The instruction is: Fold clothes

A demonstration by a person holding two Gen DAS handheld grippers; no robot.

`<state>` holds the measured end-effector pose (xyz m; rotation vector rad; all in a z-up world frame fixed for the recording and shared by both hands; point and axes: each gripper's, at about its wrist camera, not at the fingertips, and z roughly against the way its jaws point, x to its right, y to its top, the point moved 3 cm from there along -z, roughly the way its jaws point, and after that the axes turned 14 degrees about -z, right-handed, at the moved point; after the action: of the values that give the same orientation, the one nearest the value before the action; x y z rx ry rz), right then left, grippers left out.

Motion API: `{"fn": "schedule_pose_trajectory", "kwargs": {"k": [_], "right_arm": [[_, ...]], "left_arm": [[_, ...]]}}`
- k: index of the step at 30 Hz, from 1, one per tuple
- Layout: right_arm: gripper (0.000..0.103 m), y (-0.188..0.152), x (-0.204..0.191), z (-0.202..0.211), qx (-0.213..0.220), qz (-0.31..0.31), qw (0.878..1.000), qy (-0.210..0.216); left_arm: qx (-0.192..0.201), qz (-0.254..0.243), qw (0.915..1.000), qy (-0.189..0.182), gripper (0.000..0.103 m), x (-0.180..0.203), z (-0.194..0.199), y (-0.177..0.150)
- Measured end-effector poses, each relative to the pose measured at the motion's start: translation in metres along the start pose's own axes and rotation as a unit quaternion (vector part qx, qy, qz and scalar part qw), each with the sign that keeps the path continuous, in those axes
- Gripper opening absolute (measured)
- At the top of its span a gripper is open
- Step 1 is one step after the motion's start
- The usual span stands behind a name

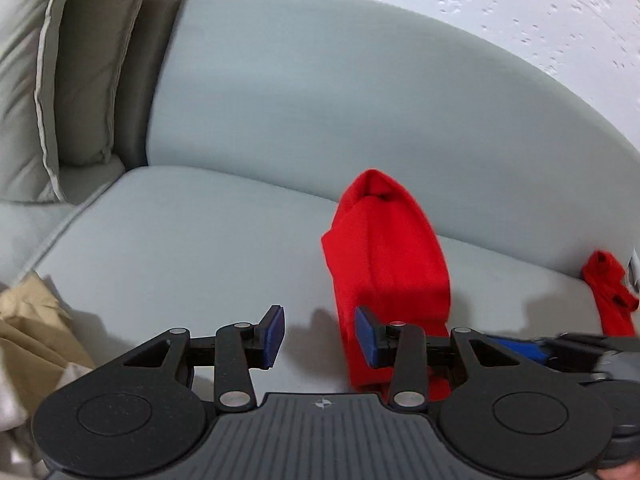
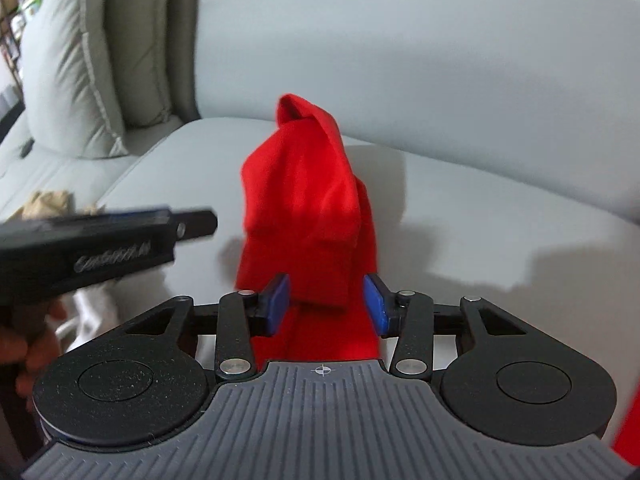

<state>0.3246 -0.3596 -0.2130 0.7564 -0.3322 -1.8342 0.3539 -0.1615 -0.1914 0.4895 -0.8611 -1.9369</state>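
A red garment (image 1: 384, 260) lies bunched on the grey sofa seat (image 1: 180, 248), its top pushed up into a peak against the backrest. My left gripper (image 1: 320, 336) is open just left of it, with only bare seat between its blue pads (image 1: 274, 336). In the right wrist view the same red garment (image 2: 304, 200) runs down between the fingers of my right gripper (image 2: 327, 304). Those jaws stand wide and the pads (image 2: 376, 304) do not pinch the cloth. The left gripper's black body (image 2: 100, 248) crosses in from the left. A second red piece (image 1: 608, 292) lies at the far right.
A crumpled tan garment (image 1: 32, 332) and some white cloth (image 2: 92, 312) sit at the seat's left front. A pale cushion (image 1: 80, 60) leans at the back left. The sofa backrest (image 1: 360, 100) rises behind, with a white wall (image 1: 480, 0) above. A hand (image 2: 24, 360) holds the left gripper.
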Motion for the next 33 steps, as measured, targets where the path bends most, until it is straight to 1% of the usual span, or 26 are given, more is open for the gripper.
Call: {"fn": "schedule_pose_trajectory", "kwargs": {"k": [2, 4, 7, 8, 9, 10, 12, 14, 15, 16, 19, 20, 21, 23, 24, 26, 27, 28, 29, 30, 31, 32, 33], "right_arm": [[0.05, 0.002, -0.001, -0.012, -0.007, -0.005, 1.0, 0.003], [0.051, 0.001, -0.002, -0.02, -0.017, 0.0, 1.0, 0.002], [0.05, 0.0, -0.007, -0.03, -0.045, 0.017, 0.999, -0.005], [0.042, 0.0, -0.008, -0.031, -0.05, 0.022, 0.998, -0.007], [0.029, 0.001, -0.01, -0.03, -0.053, 0.032, 0.998, -0.012], [0.006, 0.003, -0.014, -0.028, -0.054, 0.049, 0.997, -0.019], [0.004, 0.011, -0.025, -0.019, -0.04, 0.102, 0.993, -0.047], [0.003, 0.023, -0.038, -0.004, -0.008, 0.172, 0.981, -0.087], [0.003, 0.032, -0.044, 0.004, 0.014, 0.204, 0.972, -0.113], [0.003, 0.041, -0.05, 0.013, 0.039, 0.235, 0.961, -0.142], [0.003, 0.073, -0.062, 0.037, 0.111, 0.307, 0.919, -0.221], [0.003, 0.083, -0.064, 0.041, 0.127, 0.316, 0.909, -0.239], [0.003, 0.091, -0.066, 0.045, 0.138, 0.321, 0.903, -0.251], [0.003, 0.105, -0.07, 0.049, 0.148, 0.315, 0.903, -0.253], [0.003, 0.111, -0.072, 0.05, 0.152, 0.304, 0.907, -0.248], [0.003, 0.123, -0.077, 0.051, 0.159, 0.272, 0.921, -0.229], [0.003, 0.13, -0.08, 0.05, 0.165, 0.26, 0.925, -0.224], [0.003, 0.137, -0.084, 0.047, 0.172, 0.254, 0.925, -0.224], [0.005, 0.144, -0.088, 0.041, 0.179, 0.259, 0.92, -0.231], [0.007, 0.15, -0.09, 0.032, 0.178, 0.27, 0.913, -0.247], [0.02, 0.16, -0.092, 0.015, 0.167, 0.288, 0.902, -0.274], [0.044, 0.166, -0.09, -0.001, 0.151, 0.297, 0.896, -0.295], [0.052, 0.171, -0.087, -0.01, 0.137, 0.294, 0.895, -0.306]], "left_arm": [[0.001, 0.002, 1.0, -0.001, 0.037, -0.002, 0.0, 0.002], [-0.002, 0.016, 0.9999, -0.006, 0.037, -0.007, -0.001, 0.002], [-0.006, 0.025, 0.9997, -0.003, 0.037, -0.014, 0.001, 0.001], [-0.007, 0.026, 0.9996, 0.0, 0.037, -0.016, 0.003, 0.0], [-0.007, 0.028, 0.9996, 0.002, 0.037, -0.018, 0.006, -0.001], [-0.008, 0.029, 0.9996, 0.003, 0.037, -0.019, 0.007, -0.001], [-0.011, 0.035, 0.9993, 0.004, 0.037, -0.023, 0.01, -0.002], [-0.013, 0.041, 0.9991, 0.004, 0.037, -0.027, 0.012, -0.003], [-0.013, 0.043, 0.999, 0.003, 0.037, -0.027, 0.012, -0.003], [-0.013, 0.043, 0.999, 0.003, 0.037, -0.027, 0.012, -0.002], [-0.01, 0.037, 0.9993, -0.006, 0.037, -0.021, 0.012, -0.001], [-0.008, 0.034, 0.9993, -0.012, 0.037, -0.018, 0.011, 0.0], [-0.004, 0.028, 0.9994, -0.022, 0.037, -0.014, 0.012, 0.0], [0.007, 0.013, 0.999, -0.042, 0.037, -0.006, 0.013, 0.001], [0.016, 0.001, 0.9984, -0.054, 0.037, -0.001, 0.015, 0.002], [0.031, -0.018, 0.9962, -0.079, 0.037, 0.01, 0.018, 0.002], [0.036, -0.023, 0.9951, -0.089, 0.038, 0.014, 0.018, 0.002], [0.04, -0.028, 0.9938, -0.099, 0.039, 0.018, 0.018, 0.002], [0.042, -0.037, 0.9925, -0.108, 0.041, 0.025, 0.015, 0.002], [0.038, -0.045, 0.992, -0.111, 0.042, 0.032, 0.011, 0.001], [0.033, -0.048, 0.9921, -0.111, 0.043, 0.037, 0.008, 0.0], [0.025, -0.049, 0.9921, -0.112, 0.043, 0.041, 0.003, -0.001], [0.016, -0.05, 0.9921, -0.114, 0.043, 0.046, -0.002, -0.001]]}}
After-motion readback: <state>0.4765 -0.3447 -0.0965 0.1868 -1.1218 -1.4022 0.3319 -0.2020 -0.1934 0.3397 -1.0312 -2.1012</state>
